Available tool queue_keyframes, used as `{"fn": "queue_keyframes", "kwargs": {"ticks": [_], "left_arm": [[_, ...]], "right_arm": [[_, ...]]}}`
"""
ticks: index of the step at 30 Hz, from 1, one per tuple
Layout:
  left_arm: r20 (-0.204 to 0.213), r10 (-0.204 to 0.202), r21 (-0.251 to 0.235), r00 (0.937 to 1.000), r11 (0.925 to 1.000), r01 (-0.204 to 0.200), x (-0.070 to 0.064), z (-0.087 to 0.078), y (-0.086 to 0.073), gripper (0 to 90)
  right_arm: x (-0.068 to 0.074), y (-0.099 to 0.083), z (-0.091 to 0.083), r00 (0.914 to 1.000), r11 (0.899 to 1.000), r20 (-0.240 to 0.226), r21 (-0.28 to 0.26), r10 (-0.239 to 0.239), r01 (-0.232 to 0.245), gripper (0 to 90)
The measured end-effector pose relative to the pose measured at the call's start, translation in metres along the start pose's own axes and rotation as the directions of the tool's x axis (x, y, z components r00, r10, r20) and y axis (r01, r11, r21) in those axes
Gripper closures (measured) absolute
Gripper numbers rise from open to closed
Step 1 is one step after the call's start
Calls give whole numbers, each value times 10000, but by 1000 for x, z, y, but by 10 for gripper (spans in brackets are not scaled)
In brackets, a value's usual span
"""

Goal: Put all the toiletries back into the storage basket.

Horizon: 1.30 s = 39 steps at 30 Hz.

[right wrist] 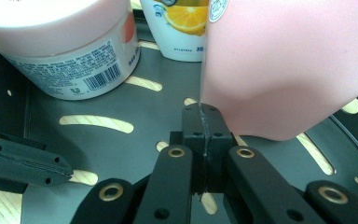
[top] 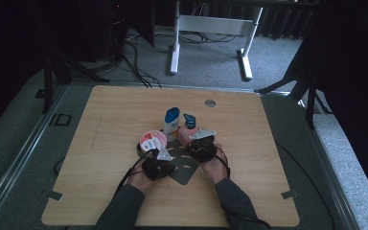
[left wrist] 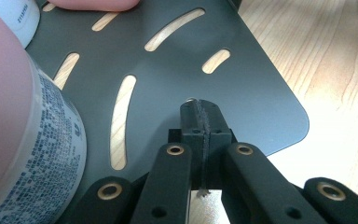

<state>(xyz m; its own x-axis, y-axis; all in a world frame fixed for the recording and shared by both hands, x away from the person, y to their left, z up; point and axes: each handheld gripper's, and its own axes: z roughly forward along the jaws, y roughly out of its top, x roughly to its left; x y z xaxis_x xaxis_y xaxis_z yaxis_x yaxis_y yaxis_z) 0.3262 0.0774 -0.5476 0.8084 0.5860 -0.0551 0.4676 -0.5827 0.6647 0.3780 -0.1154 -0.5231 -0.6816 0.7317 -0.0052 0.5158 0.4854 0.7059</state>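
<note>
Both your grippers rest closed and empty on the black slotted tray (top: 184, 173). The pink pump bottle (right wrist: 284, 65) stands on it, touching your right gripper (right wrist: 204, 122); your left gripper (left wrist: 200, 116) sits beside the pink-lidded jar (top: 153, 140).

Dim room, light falling mostly on the pale wood-grain bench (top: 115, 120) with rounded corners and a small round grey grommet (top: 210, 103) near its far edge. Grey carpeted floor (top: 211, 60) spreads beyond it. At the far side stands a white metal desk frame (top: 211, 26) on two long feet, black cables (top: 136, 67) trailing across the carpet beside it. Dark curtains (top: 354, 72) hang on the right, black stand legs (top: 292, 81) splayed beneath them.
</note>
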Motion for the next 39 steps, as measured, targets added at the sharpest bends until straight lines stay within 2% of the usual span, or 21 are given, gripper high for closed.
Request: {"fn": "queue_keyframes", "kwargs": {"ticks": [10,13,16,23,29,33,39], "left_arm": [[-74,0,-35,10000,10000,-1,-1,0,0,900],[-194,164,71,9997,9998,-163,-3,0,2,900],[-318,114,5,9994,9999,-114,-3,2,1,900],[-616,441,99,9971,9990,-436,-7,2,2,898],[-691,606,98,9958,9981,-600,-10,-1,2,897],[-825,590,-131,9948,9981,-603,-11,-9,-1,895],[-788,493,-383,9957,9979,-525,-14,-19,-5,894]], "right_arm": [[-1,-6,-4,9999,10000,-88,-15,-50,50,900],[-4,-10,-9,10000,9999,-59,-127,-15,14,900],[-8,-12,-15,10000,9997,54,-228,9,-8,900],[-17,-17,-29,9993,9980,299,-587,243,-225,880],[-21,-21,-38,9985,9963,439,-799,340,-304,859],[-26,-28,-44,9975,9957,537,-832,462,-416,846],[-33,-38,-48,9955,9946,663,-824,682,-627,837]]}}
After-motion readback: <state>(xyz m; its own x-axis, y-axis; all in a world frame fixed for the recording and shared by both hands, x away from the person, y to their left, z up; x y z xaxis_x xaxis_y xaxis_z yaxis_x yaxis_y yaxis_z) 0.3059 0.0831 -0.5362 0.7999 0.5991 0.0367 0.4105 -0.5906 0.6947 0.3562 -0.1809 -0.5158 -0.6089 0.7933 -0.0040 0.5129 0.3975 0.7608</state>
